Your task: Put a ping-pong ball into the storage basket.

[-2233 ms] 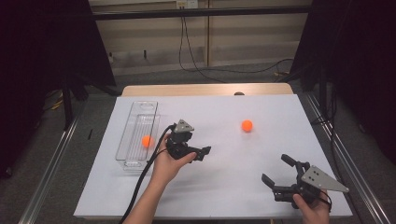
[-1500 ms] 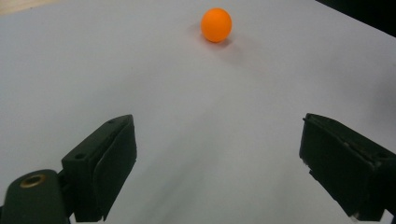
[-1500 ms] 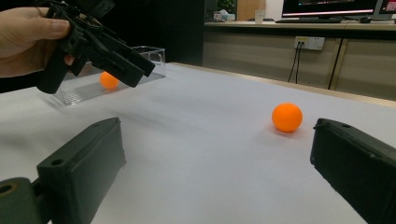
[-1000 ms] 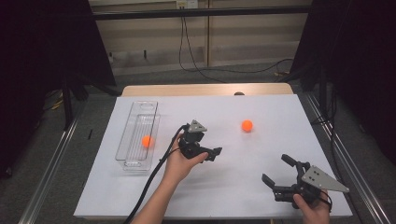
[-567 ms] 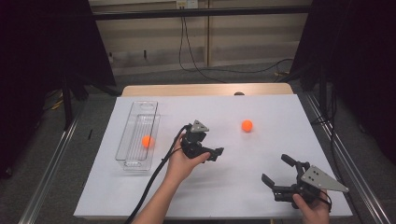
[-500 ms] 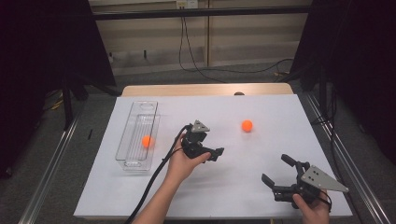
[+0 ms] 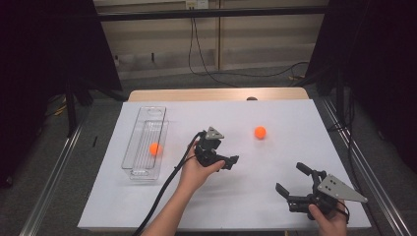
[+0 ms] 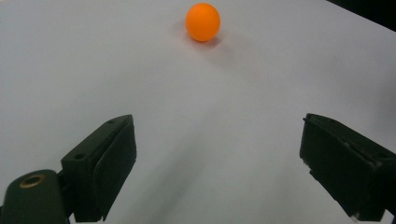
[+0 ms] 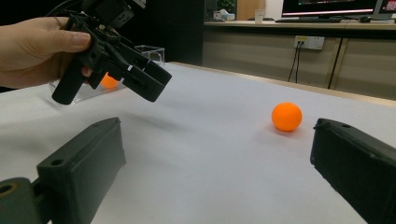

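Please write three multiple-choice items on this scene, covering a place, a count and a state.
1. Where does the loose ball lie?
A. inside the tray
B. on the bare table, ahead of the left gripper
C. between the right gripper's jaws

2. How many orange balls are there?
A. one
B. two
C. four

3. How do the left gripper's jaws stand?
A. open, with nothing between them
B. shut on a ball
C. shut on the tray's rim

Key:
1 B: the left gripper view shows it on the white table, beyond the jaws.
2 B: one lies loose, the other ball sits in the tray.
3 A: only table shows between them.
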